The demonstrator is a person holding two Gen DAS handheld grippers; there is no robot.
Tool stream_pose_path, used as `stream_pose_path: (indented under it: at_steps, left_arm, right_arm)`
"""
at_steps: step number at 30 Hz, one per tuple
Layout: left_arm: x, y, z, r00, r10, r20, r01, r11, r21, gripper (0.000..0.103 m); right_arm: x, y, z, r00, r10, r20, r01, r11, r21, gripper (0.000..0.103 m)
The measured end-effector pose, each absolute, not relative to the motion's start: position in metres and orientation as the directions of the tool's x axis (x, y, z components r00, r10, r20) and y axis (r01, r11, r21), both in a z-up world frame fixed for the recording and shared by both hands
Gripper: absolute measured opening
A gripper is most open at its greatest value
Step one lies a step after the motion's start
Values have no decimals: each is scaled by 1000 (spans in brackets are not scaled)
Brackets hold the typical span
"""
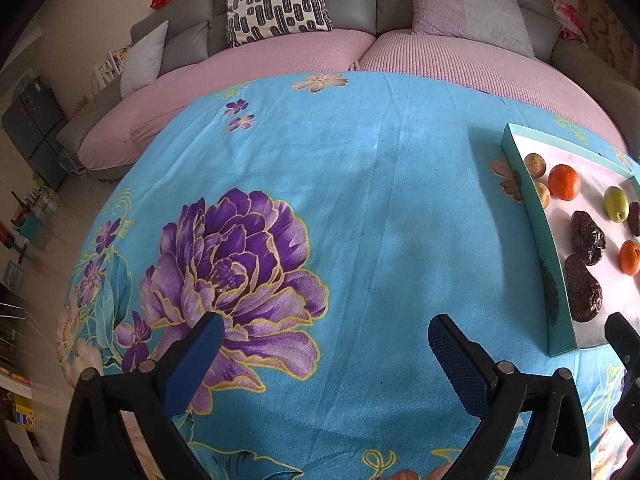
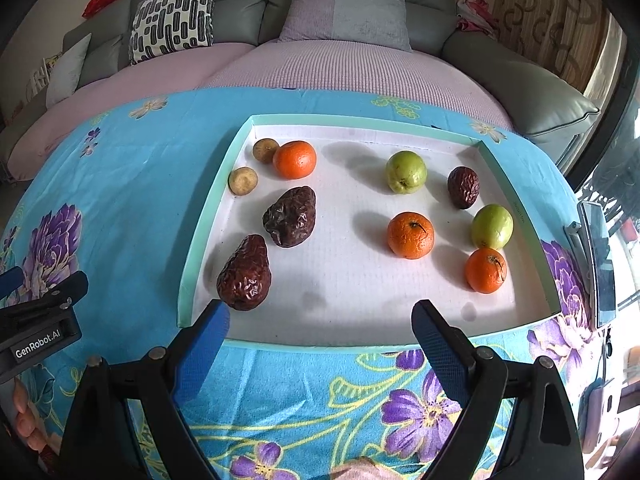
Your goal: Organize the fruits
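Two spread blue pads frame the left wrist view: the left tongs (image 1: 324,344) hang empty over bare blue cloth (image 1: 360,200), and the tray (image 1: 532,220) of fruit lies well off to their right, only its near-left side in sight. In the right wrist view the right tongs (image 2: 320,328) are also spread and empty, poised at the tray's (image 2: 208,216) near rim, so this hand is plainly the nearer one. The closest fruit is a wrinkled dark date (image 2: 244,274), just ahead of the left pad, its long axis running away and slightly right. The oranges (image 2: 410,235) and green fruits (image 2: 491,226) sit farther in, ahead and to the right. The left tongs (image 2: 44,304) show at the left edge.
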State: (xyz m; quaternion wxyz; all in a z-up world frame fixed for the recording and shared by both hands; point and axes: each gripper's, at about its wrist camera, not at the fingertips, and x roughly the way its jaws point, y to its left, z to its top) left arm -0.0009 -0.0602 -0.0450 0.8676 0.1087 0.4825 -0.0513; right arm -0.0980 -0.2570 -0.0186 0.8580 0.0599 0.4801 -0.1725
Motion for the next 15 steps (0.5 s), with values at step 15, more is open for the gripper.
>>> stream_pose_path:
  at_steps: [15]
  left_arm:
    - [-7,-70,-44,536,6,-845,234,960,156,103]
  right_arm:
    - [-101,-261,-18,481,-240,-843,369,928,-54,93]
